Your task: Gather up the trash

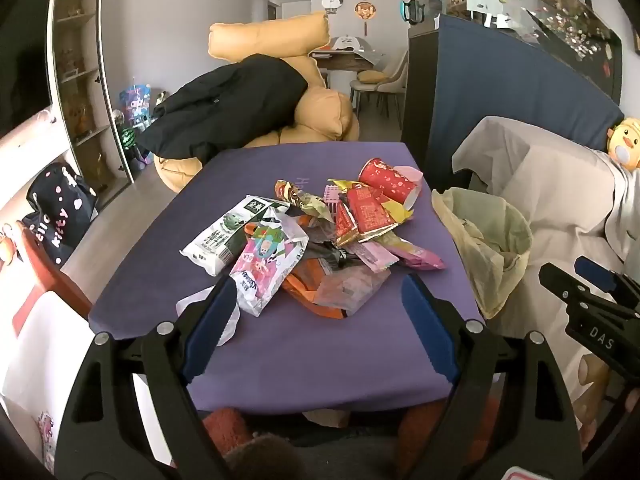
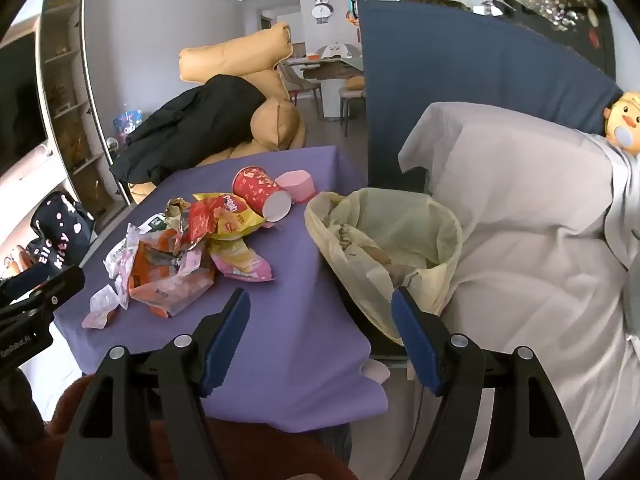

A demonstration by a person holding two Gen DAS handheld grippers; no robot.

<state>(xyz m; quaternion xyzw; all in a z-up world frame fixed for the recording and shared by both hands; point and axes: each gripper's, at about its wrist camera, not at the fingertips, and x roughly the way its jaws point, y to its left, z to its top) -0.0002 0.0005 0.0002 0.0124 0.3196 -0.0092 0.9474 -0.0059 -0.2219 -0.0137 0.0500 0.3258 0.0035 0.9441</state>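
Note:
A heap of snack wrappers lies on the purple-covered table; the wrappers show in the right wrist view too. A red paper cup lies on its side at the heap's far end, and the cup has a pink lid behind it. A yellowish trash bag stands open beside the table's right edge, the bag holding some scraps. My left gripper hovers open just short of the heap, nothing between its fingers. My right gripper is open and empty between table edge and bag.
A sofa under a beige cover is right of the bag, with a yellow plush toy on top. A tan beanbag with a black jacket sits beyond the table. A dark Hello Kitty bag rests at the left.

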